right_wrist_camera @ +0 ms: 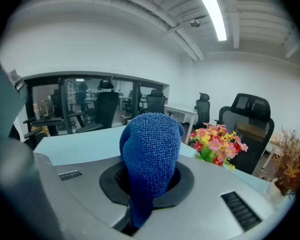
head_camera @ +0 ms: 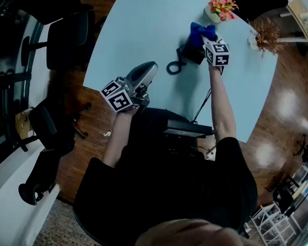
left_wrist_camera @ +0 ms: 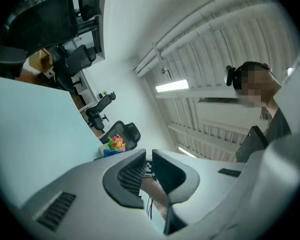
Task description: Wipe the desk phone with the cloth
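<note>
The black desk phone (head_camera: 191, 54) sits on the far right part of the light blue table (head_camera: 143, 29), its coiled cord (head_camera: 174, 66) looped to its left. My right gripper (head_camera: 208, 39) is over the phone's far side, shut on a blue terry cloth (head_camera: 202, 31). In the right gripper view the cloth (right_wrist_camera: 151, 156) bulges up out of the jaws and hides the fingertips of that gripper (right_wrist_camera: 150, 181). My left gripper (head_camera: 150, 66) hovers near the table's front edge, left of the phone, tilted upward. Its jaws (left_wrist_camera: 149, 156) stand almost together with nothing between them.
A pot of pink and yellow flowers (head_camera: 222, 6) and a vase of dried twigs (head_camera: 264, 35) stand beyond the phone. A thin cable (head_camera: 203, 104) runs off the near edge. Black office chairs (head_camera: 66, 32) stand left of the table.
</note>
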Demonstrator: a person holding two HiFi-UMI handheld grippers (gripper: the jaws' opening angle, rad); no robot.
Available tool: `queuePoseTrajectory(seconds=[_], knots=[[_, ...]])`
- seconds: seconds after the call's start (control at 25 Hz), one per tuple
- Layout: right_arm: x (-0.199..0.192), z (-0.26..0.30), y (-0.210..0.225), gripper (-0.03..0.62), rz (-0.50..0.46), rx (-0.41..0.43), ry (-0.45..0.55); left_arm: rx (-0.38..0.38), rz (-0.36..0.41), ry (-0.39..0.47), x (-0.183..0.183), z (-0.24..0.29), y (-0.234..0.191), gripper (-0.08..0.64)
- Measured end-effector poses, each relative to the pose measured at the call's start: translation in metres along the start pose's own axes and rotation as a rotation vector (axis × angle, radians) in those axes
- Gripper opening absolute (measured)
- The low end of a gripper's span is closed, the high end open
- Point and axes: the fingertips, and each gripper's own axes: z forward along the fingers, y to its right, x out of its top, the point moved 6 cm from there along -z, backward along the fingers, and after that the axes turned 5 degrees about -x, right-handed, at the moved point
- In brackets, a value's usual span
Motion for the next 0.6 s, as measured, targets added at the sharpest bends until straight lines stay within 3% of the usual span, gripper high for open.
queuePoseTrajectory(seconds=[0.12,0.24,0.44,0.6], knots=[[-0.011,0.026,0.033,0.009,-0.082,-0.072,-0.081,0.030,0.000,0.008,-0.008,0.007,0.006,0.031],[-0.031,0.036,0.033,0.008,-0.204,-0.073,-0.177,0.048,-0.007,0.007,-0.017,0.014,0.007,0.031],[-0.064,0.018,-0.019,0.008,-0.391,0.017,-0.201,0.042,-0.020,-0.030,-0.030,0.021,0.006,0.031],[-0.097,-0.009,-0.071,0.008,-0.475,0.131,-0.224,0.007,-0.023,-0.056,-0.035,0.033,0.010,0.031]])
